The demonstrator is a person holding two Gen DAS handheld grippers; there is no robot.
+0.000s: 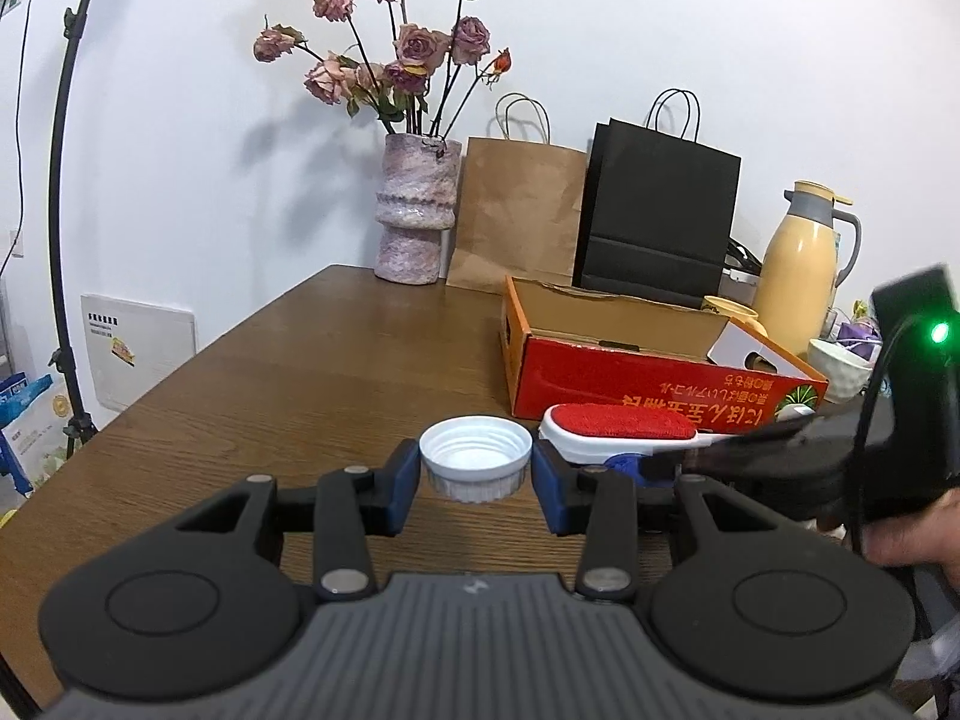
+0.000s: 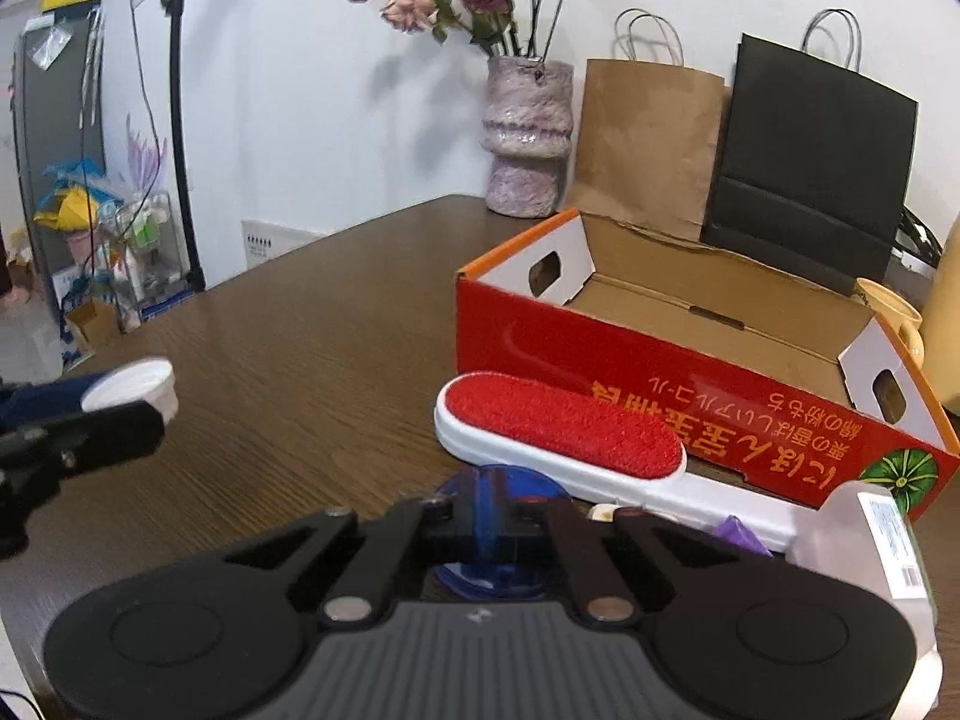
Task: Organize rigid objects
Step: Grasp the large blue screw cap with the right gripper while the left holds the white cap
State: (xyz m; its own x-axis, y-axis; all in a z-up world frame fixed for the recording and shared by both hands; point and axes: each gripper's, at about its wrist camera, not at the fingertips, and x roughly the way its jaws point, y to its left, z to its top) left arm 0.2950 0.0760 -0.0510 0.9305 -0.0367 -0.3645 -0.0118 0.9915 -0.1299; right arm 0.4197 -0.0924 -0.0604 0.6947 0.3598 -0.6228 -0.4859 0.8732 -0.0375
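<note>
Now the white cap (image 1: 475, 457) sits clamped between the blue pads of our left claw (image 1: 474, 480), lifted off the desk (image 1: 300, 360) just short of the red box (image 2: 660, 360). We should keep it level and carry it over the near wall before letting go. Our right claw (image 2: 486, 525) is pinched together on a blue disc (image 2: 498, 480) beside the lint brush (image 2: 558, 426), so we mind that crossing.

Each gripper is showing black arms, big round black discs and a grey ribbed body with a tiny white mark. The left gripper (image 1: 474, 480) is wearing blue pads on its fingertips (image 1: 401, 480). Silver round screws are shining on the arms. The right gripper (image 2: 489, 519) has blue pads too. A green light is glowing on its black body, with a black cable beside it.
</note>
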